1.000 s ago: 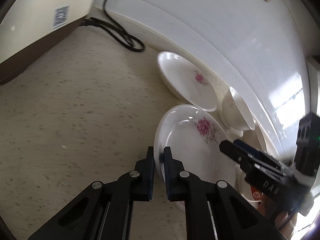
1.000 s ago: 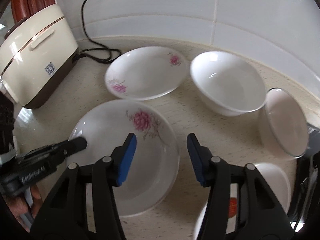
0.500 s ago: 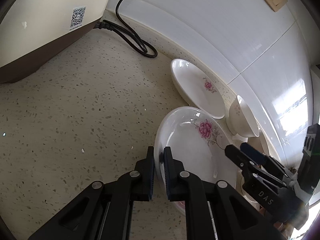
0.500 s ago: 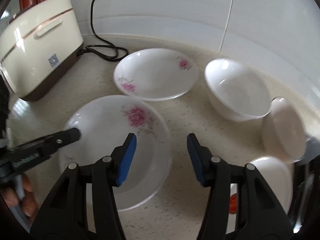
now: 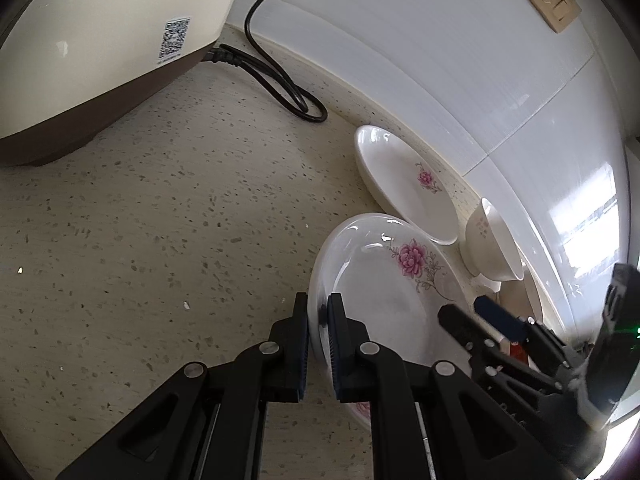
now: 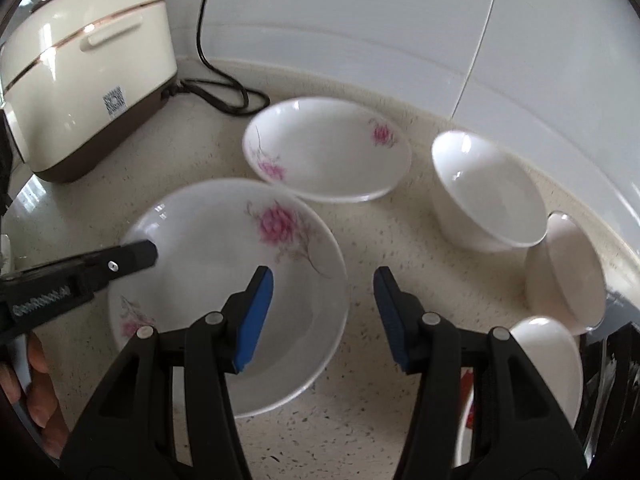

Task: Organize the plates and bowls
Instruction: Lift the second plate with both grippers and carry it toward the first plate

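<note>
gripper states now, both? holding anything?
Left gripper: shut on rim of the large white floral plate.
Right gripper: open, empty, above that plate's far rim.

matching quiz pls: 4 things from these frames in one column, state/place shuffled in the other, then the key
1. left claw
2. right claw
3. near floral plate
4. power cord

A. open, holding nothing
B. runs from the cooker up the wall
C. shut on a plate rim
D. gripped at its rim by one claw

Pairs: 1-C, 2-A, 3-D, 4-B

Bowl (image 6: 488,196) right of plates (image 6: 328,150)
</note>
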`<state>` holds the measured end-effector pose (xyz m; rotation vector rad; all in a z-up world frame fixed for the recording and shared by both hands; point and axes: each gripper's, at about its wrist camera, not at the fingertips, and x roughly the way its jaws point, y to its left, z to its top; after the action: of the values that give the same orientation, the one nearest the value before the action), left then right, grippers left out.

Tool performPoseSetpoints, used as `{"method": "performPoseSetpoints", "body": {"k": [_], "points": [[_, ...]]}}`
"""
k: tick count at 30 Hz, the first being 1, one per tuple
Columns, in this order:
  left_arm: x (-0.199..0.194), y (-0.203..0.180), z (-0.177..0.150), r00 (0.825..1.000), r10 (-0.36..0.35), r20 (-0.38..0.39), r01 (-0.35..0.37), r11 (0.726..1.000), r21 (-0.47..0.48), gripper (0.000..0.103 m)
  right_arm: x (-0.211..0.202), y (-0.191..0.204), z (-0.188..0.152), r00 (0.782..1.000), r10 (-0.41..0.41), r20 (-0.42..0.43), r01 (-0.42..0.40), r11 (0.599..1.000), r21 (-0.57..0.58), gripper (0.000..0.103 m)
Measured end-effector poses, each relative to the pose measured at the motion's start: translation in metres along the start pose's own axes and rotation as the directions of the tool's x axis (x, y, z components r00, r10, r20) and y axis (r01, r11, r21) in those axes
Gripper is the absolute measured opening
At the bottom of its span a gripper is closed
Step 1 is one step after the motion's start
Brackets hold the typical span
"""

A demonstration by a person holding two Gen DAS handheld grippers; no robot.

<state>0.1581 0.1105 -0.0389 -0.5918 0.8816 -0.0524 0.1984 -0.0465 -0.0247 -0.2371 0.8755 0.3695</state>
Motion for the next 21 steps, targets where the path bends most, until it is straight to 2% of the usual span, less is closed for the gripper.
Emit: {"method": "performPoseSetpoints", "body": {"k": [2, 5, 9, 14, 18, 21], "points": [[-0.001, 0.001, 0.000, 1.000, 0.004, 0.002, -0.004, 1.000, 0.000, 0.010, 0.002, 0.001, -0.001, 1.000, 0.019, -0.008, -0.019, 1.000, 0.003, 0.055], [-0.001, 0.001, -0.001, 1.000, 0.008, 0.004, -0.008, 1.000, 0.002, 0.010, 0.007, 0.002, -0.003, 0.997, 0.072, -0.031, -0.071, 0.997, 0.022, 0.048], [-0.001, 0.001, 0.000, 1.000, 0.016, 0.010, -0.016, 1.000, 0.000, 0.010, 0.010, -0.002, -0.004, 0.996, 0.080, -0.040, -0.078, 0.996, 0.049, 0.035], [-0.005, 0.004, 0.000, 0.999, 0.028, 0.025, -0.029, 1.000, 0.003, 0.010, 0.010, -0.004, -0.005, 0.995, 0.100, -0.029, -0.098, 0.993, 0.066, 0.025], [-0.007, 0.011, 0.000, 1.000, 0.015, 0.026, -0.014, 1.000, -0.023, 0.010, 0.010, -0.012, -0.005, 0.987, 0.161, -0.020, -0.157, 0.980, 0.122, 0.019], [-0.008, 0.015, 0.000, 1.000, 0.005, 0.027, -0.004, 0.999, -0.045, 0.009, 0.009, -0.012, -0.005, 0.984, 0.177, -0.017, -0.173, 0.976, 0.135, 0.017]]}}
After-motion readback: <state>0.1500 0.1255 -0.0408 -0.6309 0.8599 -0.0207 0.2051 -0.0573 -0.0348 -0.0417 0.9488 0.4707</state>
